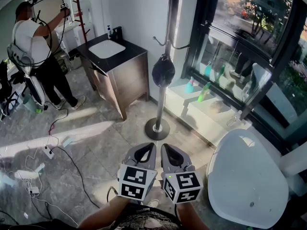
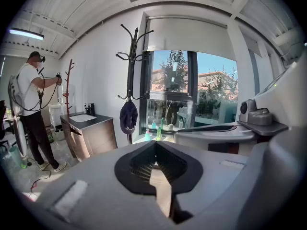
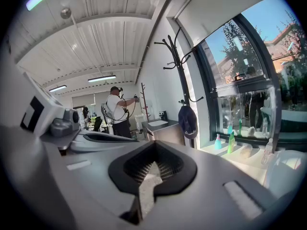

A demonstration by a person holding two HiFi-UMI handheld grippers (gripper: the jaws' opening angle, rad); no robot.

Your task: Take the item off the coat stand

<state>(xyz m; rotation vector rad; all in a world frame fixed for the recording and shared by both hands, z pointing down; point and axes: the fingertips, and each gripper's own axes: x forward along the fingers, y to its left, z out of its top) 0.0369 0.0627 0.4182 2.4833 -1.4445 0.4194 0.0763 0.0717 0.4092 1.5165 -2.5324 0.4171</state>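
Far left, another person [image 1: 36, 47] works well apart from the route, and the sink bench [image 1: 115, 63] stands left of the coat stand [image 1: 161, 104], so neither should hinder the approach. The left tongs [image 1: 148, 146] are pressed together with nothing between them, held low and well short of the stand. The cap [image 1: 163, 72], dark and rounded, hangs from a lower hook against the pole, above the round base on the floor. The right tongs [image 1: 166, 147], just beside the left, are likewise pressed together and empty. The step in hand looks like the approach: walk in, raise one pair, spread it before arriving, pinch the cap's crown, then lift up and outward so it clears the hook's upturned tip rather than tugging the stand toward the white tub [image 1: 247, 176] at right
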